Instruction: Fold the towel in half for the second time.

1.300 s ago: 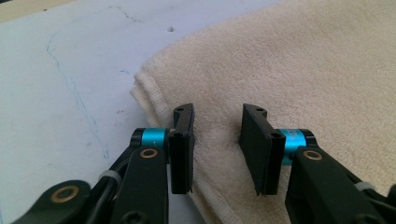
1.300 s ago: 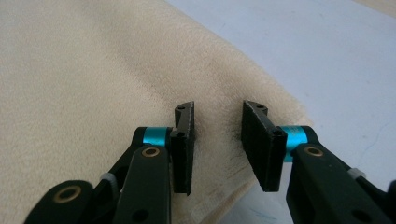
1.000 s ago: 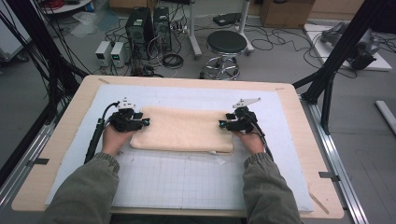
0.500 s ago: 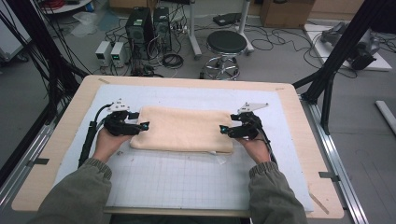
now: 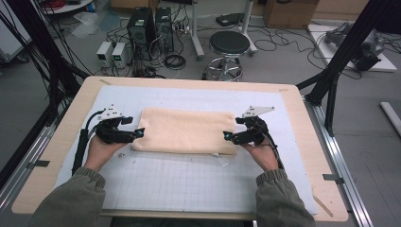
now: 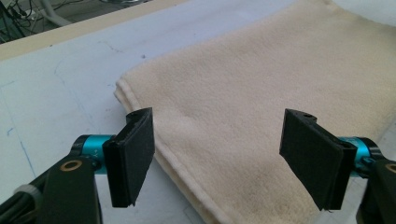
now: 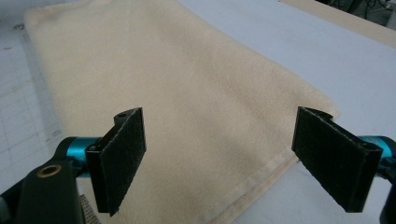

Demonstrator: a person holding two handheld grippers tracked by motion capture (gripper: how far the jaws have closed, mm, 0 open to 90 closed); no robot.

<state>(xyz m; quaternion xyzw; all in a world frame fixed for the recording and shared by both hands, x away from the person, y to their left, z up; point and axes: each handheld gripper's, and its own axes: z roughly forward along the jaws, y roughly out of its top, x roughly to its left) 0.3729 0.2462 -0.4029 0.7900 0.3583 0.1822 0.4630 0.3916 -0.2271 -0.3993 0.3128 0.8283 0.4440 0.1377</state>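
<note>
On the table [image 5: 302,123], folded cream towel [image 5: 187,130], left tool [image 5: 137,134] and right tool [image 5: 230,137] spread wide — towel's underside hidden

towel [image 6: 261,107] cropped at frame edges

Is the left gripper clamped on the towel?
No: the left gripper is open, its fingers spread wide above the towel.

Wooden table [image 5: 302,142] carries a white gridded mat [image 5: 189,175]. On the floor beyond its far edge: a round black stool [image 5: 229,43] on a chrome base, two black computer towers [image 5: 150,21] side by side, two small white power supplies [image 5: 112,53] to their left, and loose black cables [image 5: 283,35]. Cardboard box [image 5: 289,10] at far right. Black frame struts [image 5: 340,56] stand right of the table.
</note>
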